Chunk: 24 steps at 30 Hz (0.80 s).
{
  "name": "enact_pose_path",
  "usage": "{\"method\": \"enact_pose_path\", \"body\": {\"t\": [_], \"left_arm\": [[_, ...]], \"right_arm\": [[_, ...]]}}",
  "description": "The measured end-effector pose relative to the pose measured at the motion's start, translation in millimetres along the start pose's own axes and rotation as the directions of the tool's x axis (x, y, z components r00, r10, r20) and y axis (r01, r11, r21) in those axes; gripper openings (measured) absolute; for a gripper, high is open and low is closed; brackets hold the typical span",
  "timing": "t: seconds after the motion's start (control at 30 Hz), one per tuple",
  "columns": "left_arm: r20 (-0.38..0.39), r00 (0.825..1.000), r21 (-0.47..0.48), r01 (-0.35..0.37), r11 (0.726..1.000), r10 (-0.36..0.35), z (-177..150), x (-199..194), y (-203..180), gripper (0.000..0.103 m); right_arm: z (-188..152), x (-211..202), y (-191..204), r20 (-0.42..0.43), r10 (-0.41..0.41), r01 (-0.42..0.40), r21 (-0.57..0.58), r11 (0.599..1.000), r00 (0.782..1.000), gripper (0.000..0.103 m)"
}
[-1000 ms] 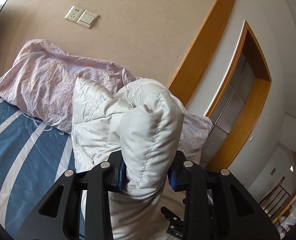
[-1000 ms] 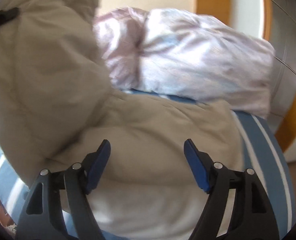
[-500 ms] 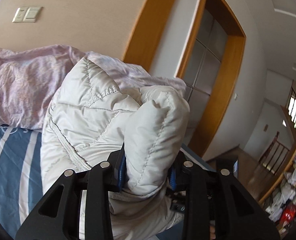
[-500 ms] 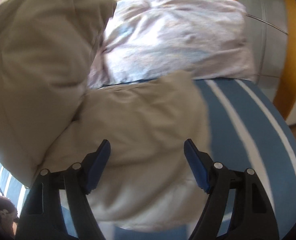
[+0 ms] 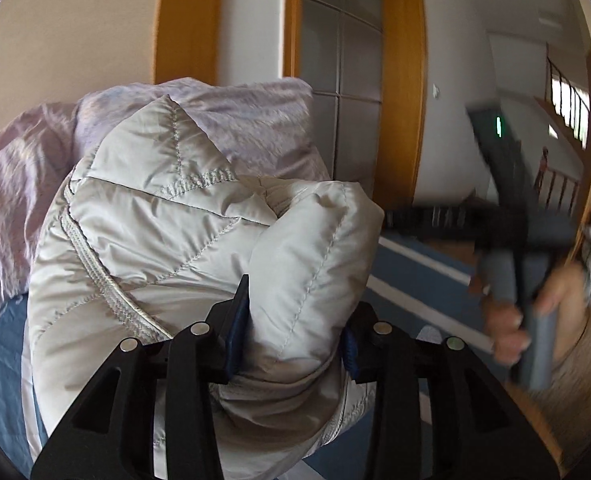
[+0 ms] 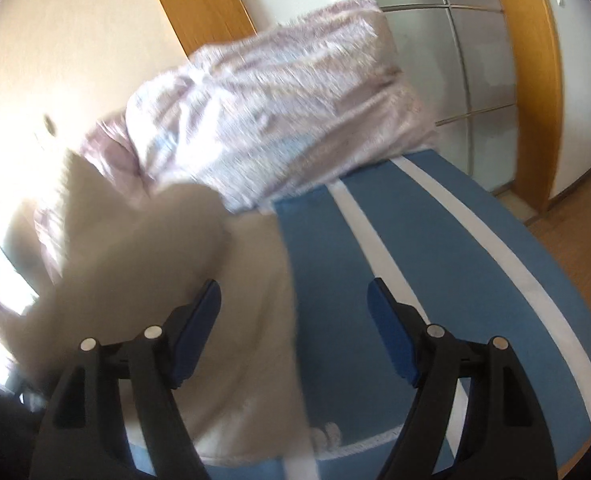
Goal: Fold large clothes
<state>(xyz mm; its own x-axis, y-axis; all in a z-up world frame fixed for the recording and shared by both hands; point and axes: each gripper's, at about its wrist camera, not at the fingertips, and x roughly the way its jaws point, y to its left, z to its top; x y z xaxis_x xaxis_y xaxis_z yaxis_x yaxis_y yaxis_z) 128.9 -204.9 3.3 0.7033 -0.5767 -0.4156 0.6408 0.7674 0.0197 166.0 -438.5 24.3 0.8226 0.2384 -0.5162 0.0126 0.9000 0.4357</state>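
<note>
Gripping jacket fold, left gripper opening; right gripper wide over bedsheet.

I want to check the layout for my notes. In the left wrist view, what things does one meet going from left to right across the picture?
Pink quilt → white padded jacket, a fold of it in the opening left claw → wooden door frame → right claw's handle in the person's hand.

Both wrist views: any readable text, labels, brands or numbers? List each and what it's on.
None readable.
Jacket: no label or print showing, only stitching.
Bedspread: small white marks near its hem, too blurred to read.
Clutter at the right edge of the left wrist view: too small and blurred to tell.
</note>
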Motion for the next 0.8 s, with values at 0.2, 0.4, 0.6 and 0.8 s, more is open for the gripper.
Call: {"method": "enact_pose_path", "body": {"t": [0.2,0.4,0.6,0.8], "left_arm": [[-0.019,1.0,0.114,-0.023,0.993,0.025,-12,19,-22,0.045],[-0.032,0.999,0.173,-0.029,0.984,0.035,-22,31,-34,0.049],[-0.044,0.998,0.206,-0.027,0.978,0.037,-25,38,-34,0.052],[-0.052,0.997,0.224,-0.036,0.974,0.049,-31,41,-35,0.052]], "right_arm": [[37,12,33,-0.132,0.257,-0.263,-0.035,0.964,0.957,0.076],[45,45,71,-0.263,0.313,-0.343,-0.073,0.937,0.912,0.076],[46,72,87,-0.326,0.304,-0.347,-0.082,0.934,0.895,0.075],[46,95,87,-0.364,0.265,-0.31,-0.072,0.948,0.893,0.057]]}}
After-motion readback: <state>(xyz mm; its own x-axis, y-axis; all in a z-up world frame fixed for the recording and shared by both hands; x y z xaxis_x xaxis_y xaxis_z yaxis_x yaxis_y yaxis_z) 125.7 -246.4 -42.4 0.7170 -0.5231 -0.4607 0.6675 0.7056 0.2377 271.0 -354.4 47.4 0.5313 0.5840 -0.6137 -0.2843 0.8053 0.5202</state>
